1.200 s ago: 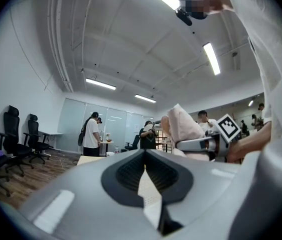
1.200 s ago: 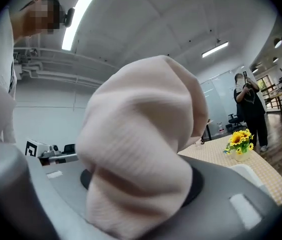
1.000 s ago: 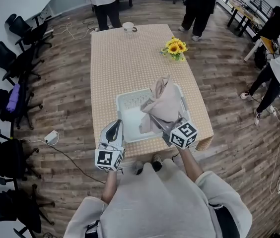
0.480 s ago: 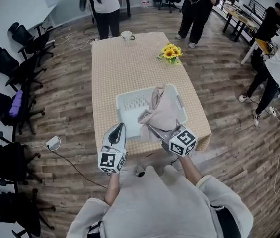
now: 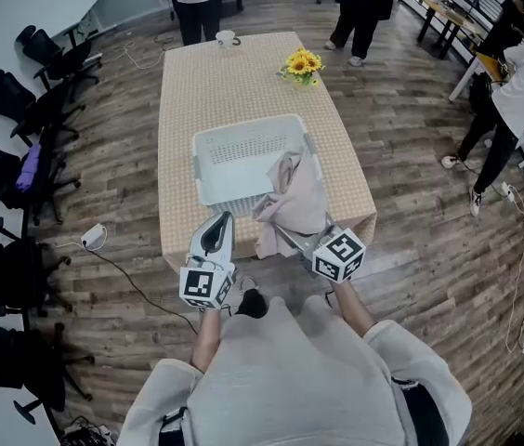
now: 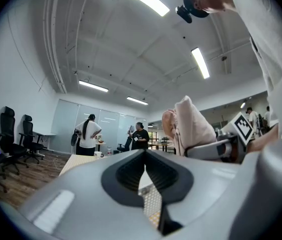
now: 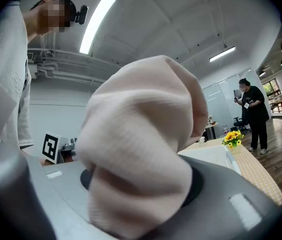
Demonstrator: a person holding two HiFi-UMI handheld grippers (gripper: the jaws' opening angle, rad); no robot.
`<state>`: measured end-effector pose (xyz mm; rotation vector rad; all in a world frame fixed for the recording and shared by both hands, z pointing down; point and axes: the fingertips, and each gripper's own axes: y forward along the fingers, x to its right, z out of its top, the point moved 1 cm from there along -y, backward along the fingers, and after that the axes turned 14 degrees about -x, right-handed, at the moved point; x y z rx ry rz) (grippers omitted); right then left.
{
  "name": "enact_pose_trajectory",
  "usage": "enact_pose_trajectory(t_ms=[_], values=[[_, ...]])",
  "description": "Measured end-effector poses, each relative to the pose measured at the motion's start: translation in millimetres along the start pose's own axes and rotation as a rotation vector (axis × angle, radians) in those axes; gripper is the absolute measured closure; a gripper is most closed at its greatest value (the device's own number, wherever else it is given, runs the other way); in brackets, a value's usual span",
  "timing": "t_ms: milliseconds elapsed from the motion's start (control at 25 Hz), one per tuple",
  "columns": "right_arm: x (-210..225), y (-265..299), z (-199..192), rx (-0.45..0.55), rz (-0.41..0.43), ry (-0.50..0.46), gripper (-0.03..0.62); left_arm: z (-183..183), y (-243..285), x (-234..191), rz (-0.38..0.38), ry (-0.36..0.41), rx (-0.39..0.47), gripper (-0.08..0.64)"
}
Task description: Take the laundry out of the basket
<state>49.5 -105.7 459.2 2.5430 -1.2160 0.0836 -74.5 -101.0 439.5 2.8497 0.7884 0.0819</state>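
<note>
A white slatted laundry basket [image 5: 240,159] stands on the near half of the checked table [image 5: 234,77]. My right gripper [image 5: 287,234] is shut on a pale pink garment [image 5: 292,200], which hangs bunched by the basket's near right corner, over the table's front edge. In the right gripper view the garment [image 7: 141,134] fills the space between the jaws and hides the pads. My left gripper [image 5: 216,232] hovers at the table's near edge, left of the garment, shut and holding nothing. In the left gripper view the garment [image 6: 193,126] shows to the right, above the closed left gripper [image 6: 145,156].
A sunflower bunch [image 5: 301,63] and a cup [image 5: 226,37] stand at the table's far end. Several people stand beyond the table and at the right [image 5: 513,91]. Black office chairs [image 5: 20,128] line the left wall. A cable and plug [image 5: 95,236] lie on the wood floor.
The right gripper has drawn the pink garment back from over the basket's inside towards me, to the basket's near right corner. The left gripper has stayed by the near edge.
</note>
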Motion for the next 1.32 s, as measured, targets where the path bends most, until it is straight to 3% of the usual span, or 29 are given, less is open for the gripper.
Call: enact_pose_trajectory(t_ms=[520, 1320], values=[[-46, -82, -63, -0.003, -0.037, 0.064, 0.383, -22, -56, 81, -0.039, 0.023, -0.026, 0.552], [-88, -88, -69, -0.011, -0.02, 0.033, 0.383, -25, -97, 89, -0.03, 0.025, -0.005, 0.552]])
